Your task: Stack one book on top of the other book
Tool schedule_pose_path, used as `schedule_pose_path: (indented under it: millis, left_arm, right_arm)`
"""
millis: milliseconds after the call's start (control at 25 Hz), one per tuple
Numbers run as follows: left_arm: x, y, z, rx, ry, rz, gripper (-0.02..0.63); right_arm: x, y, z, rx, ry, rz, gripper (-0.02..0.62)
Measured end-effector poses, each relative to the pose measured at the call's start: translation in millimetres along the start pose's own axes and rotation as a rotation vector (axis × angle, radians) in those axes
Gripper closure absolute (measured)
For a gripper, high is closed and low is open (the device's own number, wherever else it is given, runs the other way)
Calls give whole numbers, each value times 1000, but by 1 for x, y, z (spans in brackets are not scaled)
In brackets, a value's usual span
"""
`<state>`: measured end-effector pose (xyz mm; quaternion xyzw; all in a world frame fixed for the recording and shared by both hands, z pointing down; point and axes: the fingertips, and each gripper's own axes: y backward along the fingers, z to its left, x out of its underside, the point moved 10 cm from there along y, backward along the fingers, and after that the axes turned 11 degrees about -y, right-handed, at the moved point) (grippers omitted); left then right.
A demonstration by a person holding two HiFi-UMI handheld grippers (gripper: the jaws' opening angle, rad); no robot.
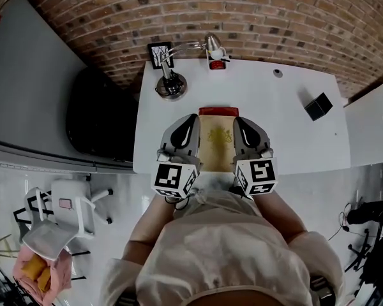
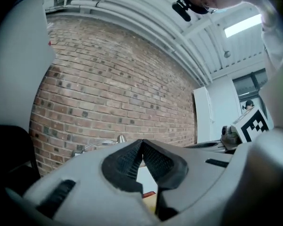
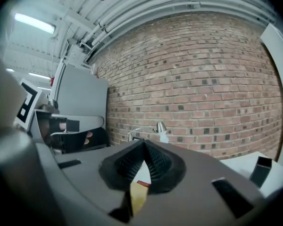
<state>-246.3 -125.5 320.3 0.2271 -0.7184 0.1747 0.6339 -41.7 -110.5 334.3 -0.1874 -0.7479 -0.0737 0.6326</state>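
While both claws hang shut and empty above it, the left gripper [image 1: 193, 118] and right gripper [image 1: 240, 121] flanking, the tan book [image 1: 217, 143] lies flat near the table's [image 1: 287, 126] front edge. Its long axis runs away from the person toward the brick wall, and a red book [image 1: 218, 111] peeks out at its far end. It looks stiff, smooth-covered and fairly heavy; I'd pinch its opposite long edges.

- The grey right gripper [image 3: 144, 144] has its black ribbed jaws pressed together tip to tip, empty.
- A yellow book [image 3: 137, 197] shows beneath them.
- A silver desk lamp [image 3: 160, 127] stands before the red brick wall [image 3: 193, 79].
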Motion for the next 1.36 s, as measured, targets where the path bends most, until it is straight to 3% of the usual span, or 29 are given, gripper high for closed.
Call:
schedule_pose_path:
  millis: [560,880,1080,1360]
  left_arm:
    - [3,14,14,44,124,21,586]
    - [6,13,9,58,89,49,586]
    - [7,12,5,62,11,74,586]
    - [8,7,6,72,12,81,586]
  right_arm:
    - [-7,5,31,-6,1,-26,569]
    - [-8,6,31,8,-15,-14,569]
    - [-7,6,31,9,-6,-14,569]
    - [-6,1,31,3,0,-10,569]
